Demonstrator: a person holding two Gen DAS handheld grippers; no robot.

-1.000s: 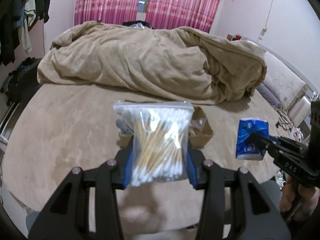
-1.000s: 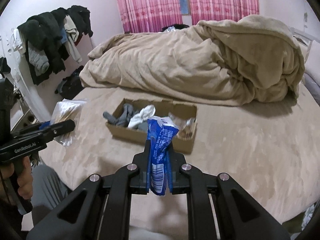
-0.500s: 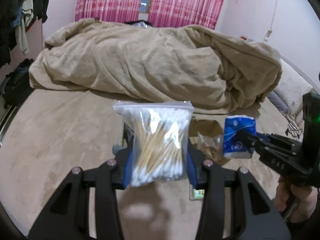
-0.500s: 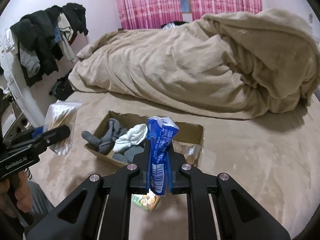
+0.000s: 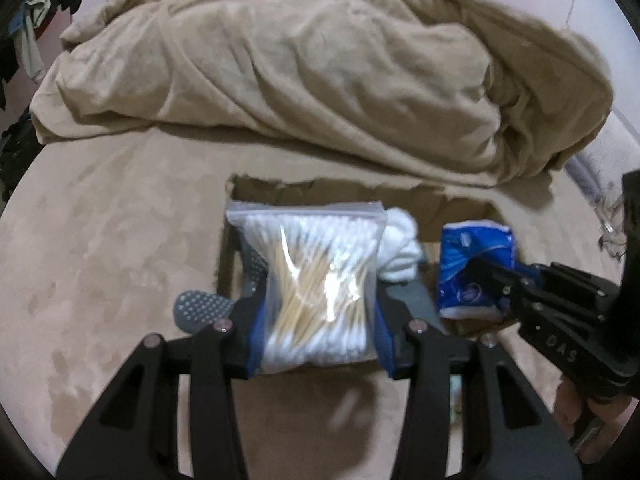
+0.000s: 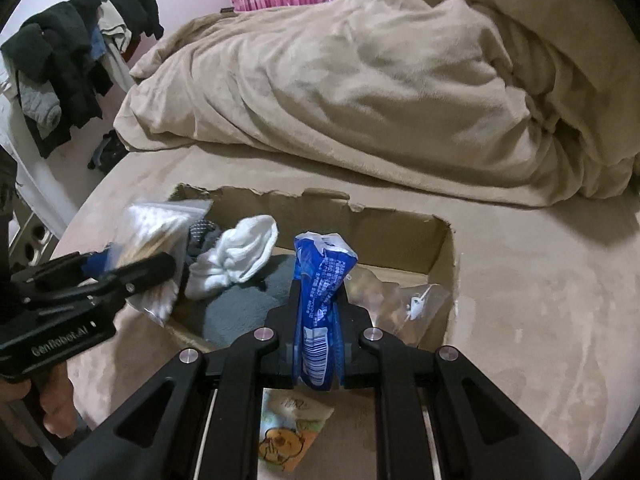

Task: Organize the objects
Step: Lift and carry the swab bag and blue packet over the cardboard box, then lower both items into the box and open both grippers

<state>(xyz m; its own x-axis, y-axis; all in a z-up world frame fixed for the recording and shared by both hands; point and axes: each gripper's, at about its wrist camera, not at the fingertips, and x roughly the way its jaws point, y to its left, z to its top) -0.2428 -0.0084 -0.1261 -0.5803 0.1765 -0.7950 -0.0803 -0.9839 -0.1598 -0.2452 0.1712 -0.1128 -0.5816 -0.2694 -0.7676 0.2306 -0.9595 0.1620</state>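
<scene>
The left gripper [image 5: 318,320] pinches a clear bag of cotton swabs [image 5: 316,280] between its fingers, held over the near-left part of the cardboard box [image 6: 400,236] on the bed. The right gripper [image 6: 318,320] squeezes a blue tissue pack [image 6: 322,304] upright above the box – white socks [image 6: 236,260] lie inside

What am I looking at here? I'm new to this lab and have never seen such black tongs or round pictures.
There is no robot: a person holds a two-finger gripper in each hand, each with a fisheye camera looking along its fingers. In the left camera's picture, the left gripper clamps a bag of cotton swabs. In the right camera's, the right gripper clamps a blue tissue pack. Both hover over a cardboard box on a tan bed; it holds a white sock and other items. A rumpled blanket lies behind.
</scene>
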